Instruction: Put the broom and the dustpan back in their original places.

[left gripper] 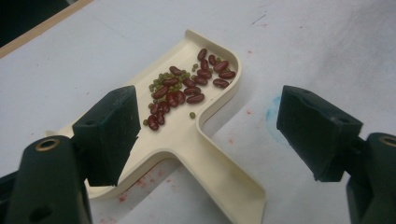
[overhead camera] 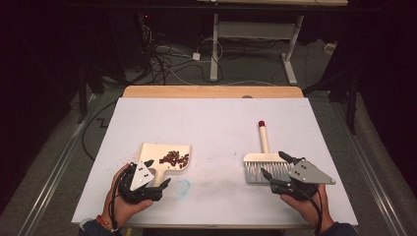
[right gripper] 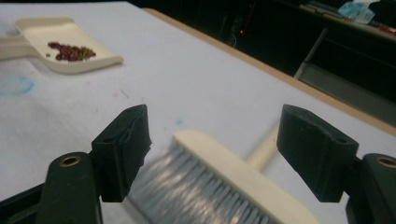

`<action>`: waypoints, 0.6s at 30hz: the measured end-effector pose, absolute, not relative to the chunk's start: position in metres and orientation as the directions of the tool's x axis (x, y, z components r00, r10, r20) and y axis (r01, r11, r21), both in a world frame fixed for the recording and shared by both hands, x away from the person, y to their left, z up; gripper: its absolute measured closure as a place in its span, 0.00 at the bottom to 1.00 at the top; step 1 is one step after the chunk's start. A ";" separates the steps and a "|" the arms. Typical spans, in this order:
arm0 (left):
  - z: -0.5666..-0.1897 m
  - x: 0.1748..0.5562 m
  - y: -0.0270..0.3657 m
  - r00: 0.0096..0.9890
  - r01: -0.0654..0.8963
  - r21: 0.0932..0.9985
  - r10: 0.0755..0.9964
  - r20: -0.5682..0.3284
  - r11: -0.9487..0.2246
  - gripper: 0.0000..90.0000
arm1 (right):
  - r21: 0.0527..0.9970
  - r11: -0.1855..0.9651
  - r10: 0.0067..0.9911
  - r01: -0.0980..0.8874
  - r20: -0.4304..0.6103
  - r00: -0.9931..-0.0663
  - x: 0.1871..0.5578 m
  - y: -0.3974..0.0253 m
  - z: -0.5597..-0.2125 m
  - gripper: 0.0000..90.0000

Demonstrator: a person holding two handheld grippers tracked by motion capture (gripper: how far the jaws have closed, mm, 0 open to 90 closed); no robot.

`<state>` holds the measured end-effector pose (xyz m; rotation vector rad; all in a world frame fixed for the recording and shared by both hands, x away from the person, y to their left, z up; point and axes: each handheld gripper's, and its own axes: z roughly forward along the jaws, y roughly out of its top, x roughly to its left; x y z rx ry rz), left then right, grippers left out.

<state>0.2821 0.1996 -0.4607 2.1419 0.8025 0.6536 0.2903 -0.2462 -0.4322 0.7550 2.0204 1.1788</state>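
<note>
A cream dustpan point(overhead camera: 157, 151) lies at the near left of the table, holding a heap of red and green beans point(overhead camera: 174, 159). In the left gripper view the beans point(left gripper: 187, 86) lie in the dustpan point(left gripper: 182, 135), whose flat handle runs toward me between the jaws. My left gripper point(overhead camera: 158, 172) is open over that handle, with nothing between its jaws. A cream brush point(overhead camera: 264, 158) with pale bristles and a red-tipped handle lies at the near right. My right gripper point(overhead camera: 274, 163) is open over its bristle end, jaws either side of the brush point(right gripper: 224, 163).
The white table cover point(overhead camera: 216, 123) carries a faint blue stain point(overhead camera: 183, 187) beside the dustpan handle and small red specks. Its near edge is just behind my hands. A bare wooden strip point(overhead camera: 211, 91) runs along the far edge. A desk frame point(overhead camera: 255, 44) and cables lie beyond.
</note>
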 end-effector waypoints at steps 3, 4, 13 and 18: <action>-0.460 0.282 0.198 0.675 0.322 0.782 0.709 0.205 -0.533 0.23 | 0.893 0.419 0.768 0.164 -0.252 -0.588 0.287 -0.253 -0.442 0.26; -0.460 0.282 0.197 0.675 0.319 0.781 0.707 0.210 -0.536 0.23 | 0.893 0.417 0.769 0.168 -0.249 -0.588 0.286 -0.255 -0.445 0.25; -0.461 0.281 0.196 0.674 0.318 0.775 0.705 0.221 -0.546 0.23 | 0.886 0.424 0.764 0.186 -0.240 -0.598 0.280 -0.253 -0.454 0.25; -0.462 0.281 0.194 0.679 0.314 0.770 0.699 0.227 -0.555 0.23 | 0.894 0.415 0.763 0.167 -0.242 -0.599 0.276 -0.252 -0.451 0.25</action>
